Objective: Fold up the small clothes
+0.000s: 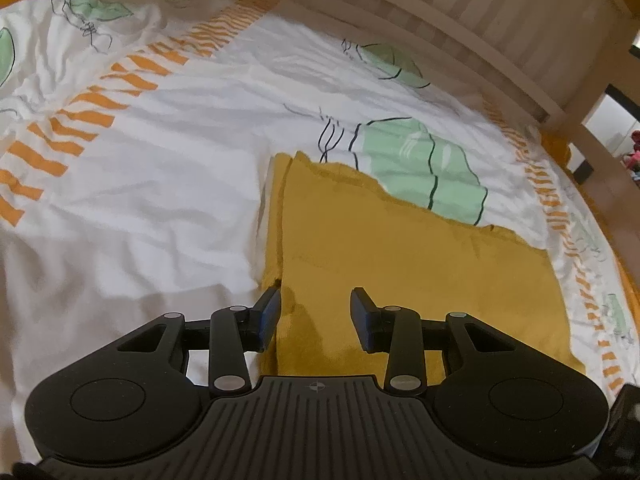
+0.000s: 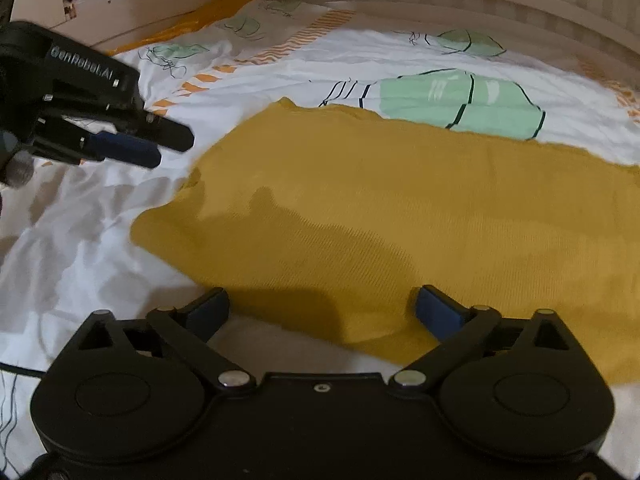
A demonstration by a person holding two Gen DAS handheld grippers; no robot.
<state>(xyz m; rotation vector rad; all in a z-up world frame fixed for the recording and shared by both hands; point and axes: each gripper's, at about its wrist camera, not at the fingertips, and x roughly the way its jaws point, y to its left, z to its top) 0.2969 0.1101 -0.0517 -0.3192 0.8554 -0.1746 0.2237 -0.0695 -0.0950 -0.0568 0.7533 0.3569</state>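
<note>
A mustard-yellow garment (image 1: 400,256) lies flat on the bed, folded over so a second layer edge shows along its left side. It also shows in the right wrist view (image 2: 400,208). My left gripper (image 1: 316,314) is open and empty, hovering just over the garment's near left edge. My right gripper (image 2: 322,306) is open wide and empty, above the garment's near edge. The left gripper also appears in the right wrist view (image 2: 160,146), at the left, above the white sheet beside the garment.
The bed cover (image 1: 160,184) is white with orange stripes and green prints, and wrinkled. A wooden slatted bed frame (image 1: 500,24) runs along the far side. Small items (image 1: 632,152) sit beyond the frame at the right.
</note>
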